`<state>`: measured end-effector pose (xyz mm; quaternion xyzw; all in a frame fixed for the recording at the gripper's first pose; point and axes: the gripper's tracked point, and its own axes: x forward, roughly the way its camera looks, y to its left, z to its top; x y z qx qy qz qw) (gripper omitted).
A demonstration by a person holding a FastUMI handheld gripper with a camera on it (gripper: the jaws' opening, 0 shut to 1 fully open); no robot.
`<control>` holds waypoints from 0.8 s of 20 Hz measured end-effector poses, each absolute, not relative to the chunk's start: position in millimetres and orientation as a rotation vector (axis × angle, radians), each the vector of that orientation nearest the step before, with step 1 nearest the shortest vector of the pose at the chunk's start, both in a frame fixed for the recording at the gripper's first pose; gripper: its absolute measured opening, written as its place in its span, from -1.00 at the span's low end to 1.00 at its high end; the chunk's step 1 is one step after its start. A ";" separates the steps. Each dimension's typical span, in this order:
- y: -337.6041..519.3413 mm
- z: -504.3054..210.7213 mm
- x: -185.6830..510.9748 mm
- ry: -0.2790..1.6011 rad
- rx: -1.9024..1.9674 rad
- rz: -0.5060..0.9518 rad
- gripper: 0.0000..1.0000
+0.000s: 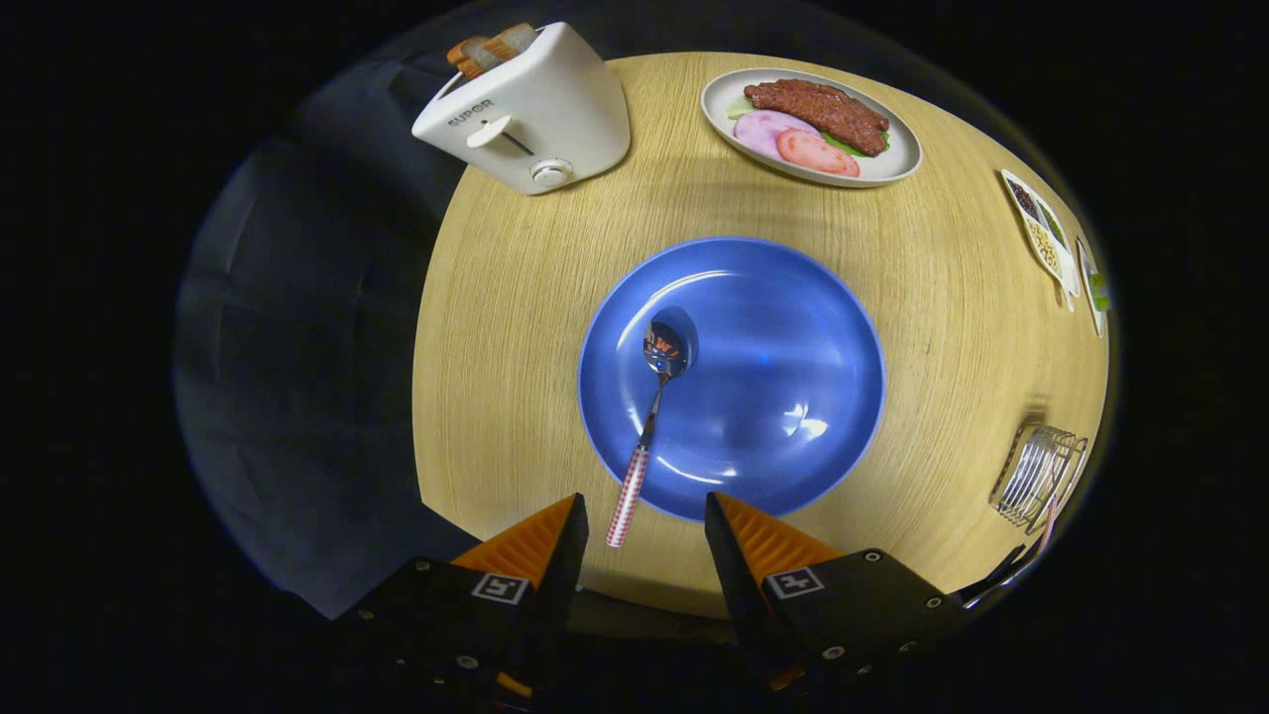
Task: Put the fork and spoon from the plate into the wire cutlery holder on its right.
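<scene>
Nearest of all, the gripper (644, 516) was held above the near edge of the round wooden table (516, 327), its two fingers (540, 540) spread wide apart and nothing gripped between them. A small square marker was fixed to the body behind each finger.

Between the fingertips, apart from both, the end of the spoon (649, 416) handle was seen. That handle, patterned in red and white checks, overhung the near rim of the blue plate (793, 327), while the shiny bowl of the spoon lay in the plate's left half. The plate was placed near the middle of the tabletop, just ahead of the fingers.

At the right edge of the tabletop, well apart from the plate, the wire cutlery holder (1036, 476) was seen. A thin handle appeared to stick out of it, but what it belonged to could not be told.

At the far left edge a white toaster (525, 114) was stood, with slices of toast (491, 48) in its slot and the word "SUPOR" printed on its side. Towards the far edge a white oval dish (892, 164) carried slices of meat (818, 109). Farther along the right edge a small divided tray (1041, 233) of beans was placed.
</scene>
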<state>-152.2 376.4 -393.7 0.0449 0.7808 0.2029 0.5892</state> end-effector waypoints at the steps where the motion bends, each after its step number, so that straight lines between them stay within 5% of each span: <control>1: 380.3 -398.8 -153.8 1.820 0.103 0.462 0.42; 9: 391.8 -444.3 -161.6 1.836 0.062 0.323 -0.18; 14: 381.5 -448.8 -166.7 1.824 -0.001 0.288 -0.74; 16: 374.2 -449.9 -169.9 1.821 -0.034 0.290 -0.75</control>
